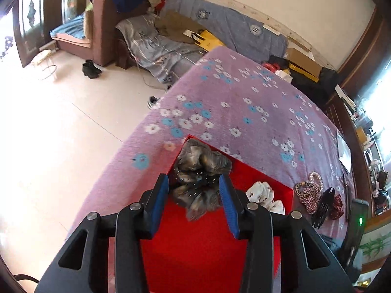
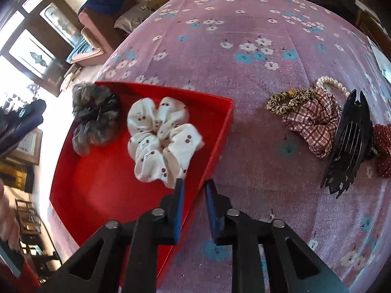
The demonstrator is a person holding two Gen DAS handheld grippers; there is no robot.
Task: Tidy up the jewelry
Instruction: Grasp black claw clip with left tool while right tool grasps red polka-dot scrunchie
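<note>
A red tray point(image 1: 195, 244) point(image 2: 102, 185) sits on the purple flowered cloth. In it lie a grey furry scrunchie point(image 1: 198, 171) point(image 2: 94, 117) and a white cherry-print scrunchie point(image 1: 265, 196) point(image 2: 161, 136). My left gripper point(image 1: 195, 185) is open above the tray, its pads either side of the furry scrunchie without gripping it. My right gripper point(image 2: 194, 188) is narrowly open and empty, straddling the tray's right wall near the white scrunchie. On the cloth to the right lie a leopard hair tie point(image 2: 288, 101), a red plaid scrunchie point(image 2: 312, 124) point(image 1: 309, 197), a pearl bracelet point(image 2: 333, 84) point(image 1: 316, 178), a black claw clip point(image 2: 347, 144) point(image 1: 323, 205) and a red dotted scrunchie point(image 2: 382, 146).
The cloth-covered table point(image 1: 244, 102) ends at the left over a pale floor point(image 1: 61, 122). A sofa with bedding point(image 1: 156, 44) stands beyond the table. A dark device with a green light point(image 1: 358, 222) stands at the table's right edge.
</note>
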